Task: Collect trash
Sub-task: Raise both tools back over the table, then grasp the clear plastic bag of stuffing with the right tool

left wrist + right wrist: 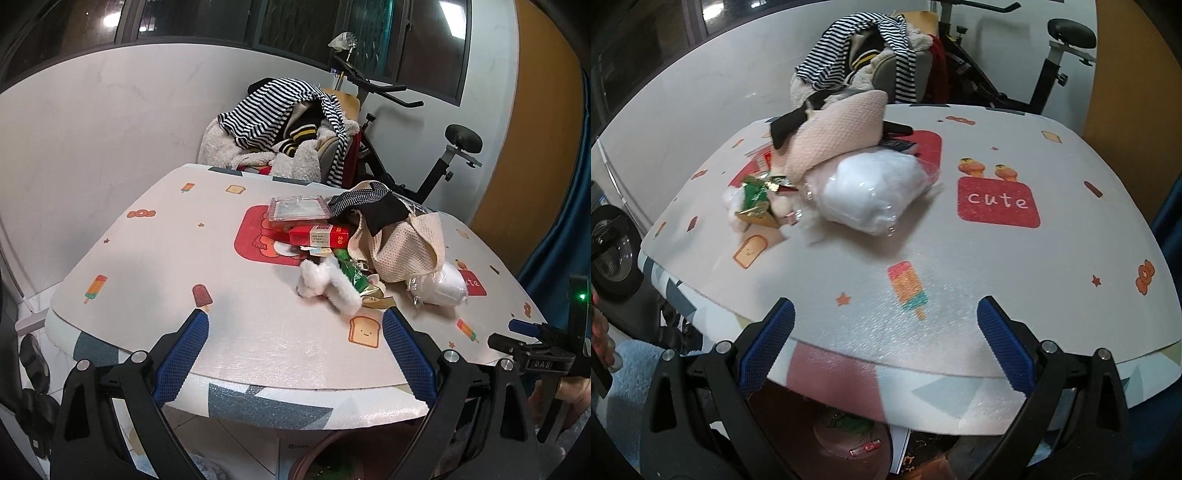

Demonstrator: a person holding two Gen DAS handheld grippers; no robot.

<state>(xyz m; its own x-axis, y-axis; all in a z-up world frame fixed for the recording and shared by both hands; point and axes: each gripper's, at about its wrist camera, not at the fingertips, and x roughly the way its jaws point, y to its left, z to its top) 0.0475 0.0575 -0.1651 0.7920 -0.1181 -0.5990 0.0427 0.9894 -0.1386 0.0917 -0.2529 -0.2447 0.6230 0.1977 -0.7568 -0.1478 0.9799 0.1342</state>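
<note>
A crumpled green-and-gold wrapper [354, 277] [757, 199] lies in a pile on the printed table mat [207, 258]. It sits beside a white fluffy piece [325, 286] and a clear bag of white stuffing [443, 286] [875, 192]. A beige waffle cloth [402, 247] [838, 133] drapes over the pile. My left gripper [295, 314] hangs open over the near table edge, short of the pile and holding nothing. My right gripper [885, 304] is open too, over the near edge, in front of the stuffing bag. A round bin [306, 456] [827, 454] stands under the table.
A red box [319, 235] and a clear plastic case [298, 208] lie behind the wrapper, with a dark striped cloth [365, 199]. Beyond the table stand a chair heaped with clothes [280, 125] and an exercise bike [436, 166]. A hand [600, 332] shows at the left edge.
</note>
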